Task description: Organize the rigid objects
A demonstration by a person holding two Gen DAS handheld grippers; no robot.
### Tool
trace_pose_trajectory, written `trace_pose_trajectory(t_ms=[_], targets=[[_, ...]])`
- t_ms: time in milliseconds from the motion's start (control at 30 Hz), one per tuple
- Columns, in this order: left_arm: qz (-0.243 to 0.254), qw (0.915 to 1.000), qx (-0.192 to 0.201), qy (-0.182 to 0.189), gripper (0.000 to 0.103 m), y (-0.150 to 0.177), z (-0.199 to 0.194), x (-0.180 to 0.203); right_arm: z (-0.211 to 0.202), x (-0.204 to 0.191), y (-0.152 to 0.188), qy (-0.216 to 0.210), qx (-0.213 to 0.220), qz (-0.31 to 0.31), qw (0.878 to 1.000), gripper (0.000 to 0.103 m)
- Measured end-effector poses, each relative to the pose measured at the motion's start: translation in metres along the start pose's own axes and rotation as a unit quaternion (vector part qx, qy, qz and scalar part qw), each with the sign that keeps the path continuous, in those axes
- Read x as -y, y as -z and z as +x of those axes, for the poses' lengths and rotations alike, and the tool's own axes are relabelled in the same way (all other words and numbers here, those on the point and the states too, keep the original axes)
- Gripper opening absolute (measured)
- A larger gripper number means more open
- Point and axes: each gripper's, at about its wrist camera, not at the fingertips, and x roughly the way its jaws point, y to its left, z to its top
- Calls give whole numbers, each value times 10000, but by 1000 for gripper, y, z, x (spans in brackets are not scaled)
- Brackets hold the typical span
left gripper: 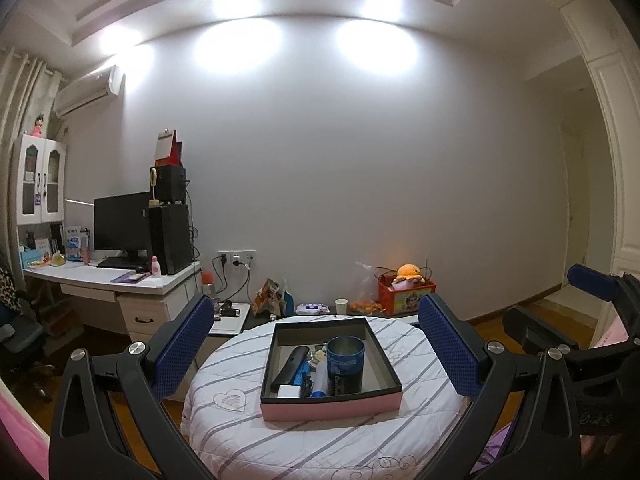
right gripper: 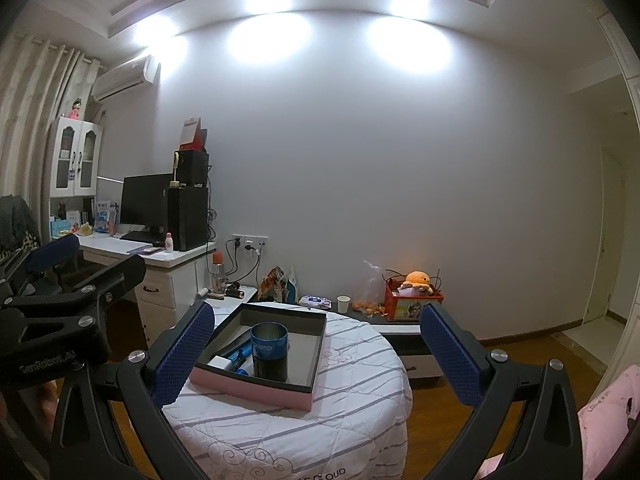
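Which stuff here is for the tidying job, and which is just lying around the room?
For the job: pink box, blue tin, black case, white block, left tongs, right tongs.

Lying about: octopus plush, paper cup, wipes pack, monitor.

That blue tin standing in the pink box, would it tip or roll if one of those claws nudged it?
The blue tin stands upright and taller than the box wall, so a high nudge might tip it. Its open top suggests it is hollow, probably light. It is round, so once on its side it would likely roll, though the black case beside it might stop it.
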Motion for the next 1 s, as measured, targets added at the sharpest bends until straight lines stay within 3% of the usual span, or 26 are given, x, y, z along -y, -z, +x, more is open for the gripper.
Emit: trace_pose_trajectory(t_ms=[633,1000], targets=[[55,9999,-24,-162,103,-9,1,-4,3,-1,-6,-26,37,-81,10000,103],[125,9991,-348,-215,103,-9,12,-3,9,-4,-7,-60,-62,-154,9998,103]])
